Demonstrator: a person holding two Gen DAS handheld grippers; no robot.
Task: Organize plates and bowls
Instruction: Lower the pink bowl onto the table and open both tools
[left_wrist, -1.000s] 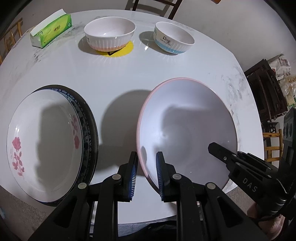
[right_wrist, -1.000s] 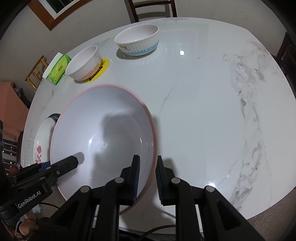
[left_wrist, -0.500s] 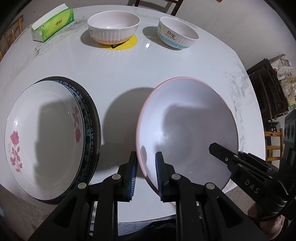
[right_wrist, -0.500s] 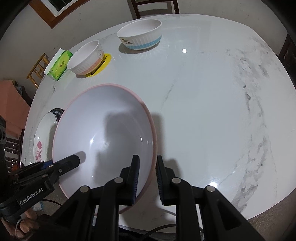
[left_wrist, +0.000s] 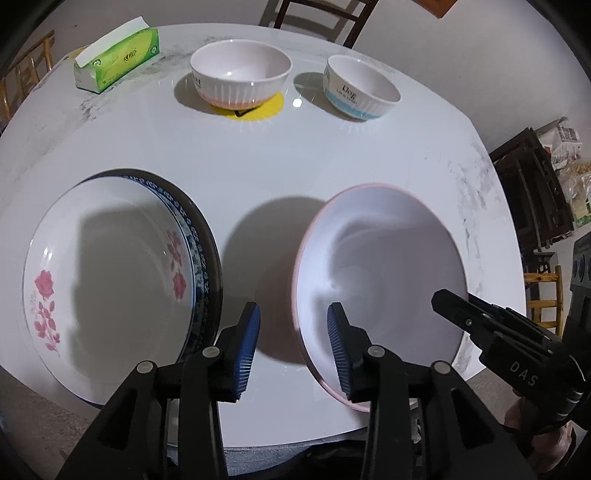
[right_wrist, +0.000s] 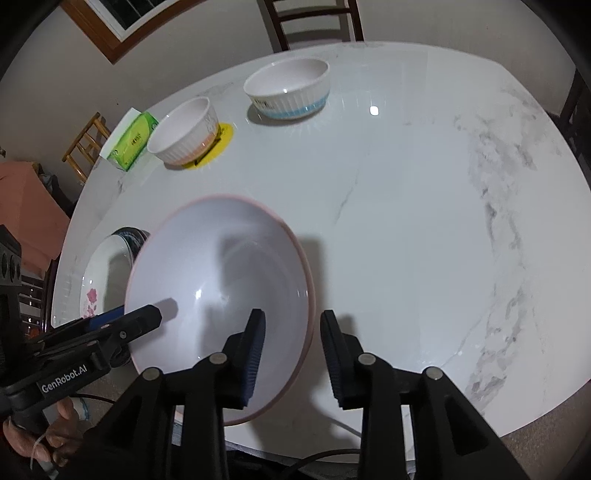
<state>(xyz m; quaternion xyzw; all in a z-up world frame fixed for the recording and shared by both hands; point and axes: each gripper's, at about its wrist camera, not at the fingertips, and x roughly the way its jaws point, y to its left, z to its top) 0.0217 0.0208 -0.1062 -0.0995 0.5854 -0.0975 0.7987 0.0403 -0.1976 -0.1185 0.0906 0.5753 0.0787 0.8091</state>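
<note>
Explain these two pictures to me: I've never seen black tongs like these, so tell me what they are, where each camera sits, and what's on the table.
There is no robot here: a person holds a two-fingered clamp in each hand, with a fisheye camera on each looking along its fingers. One picture comes from the left hand-held gripper, the other from the right hand-held gripper. Both straddle opposite edges of the big pink-rimmed bowl, and their jaws have just been opening, so the pads no longer press its rim. On the marble table also lie a rose-patterned plate stacked on a blue-patterned one, two small ribbed bowls, one on a yellow mat, and a green tissue pack.
</note>
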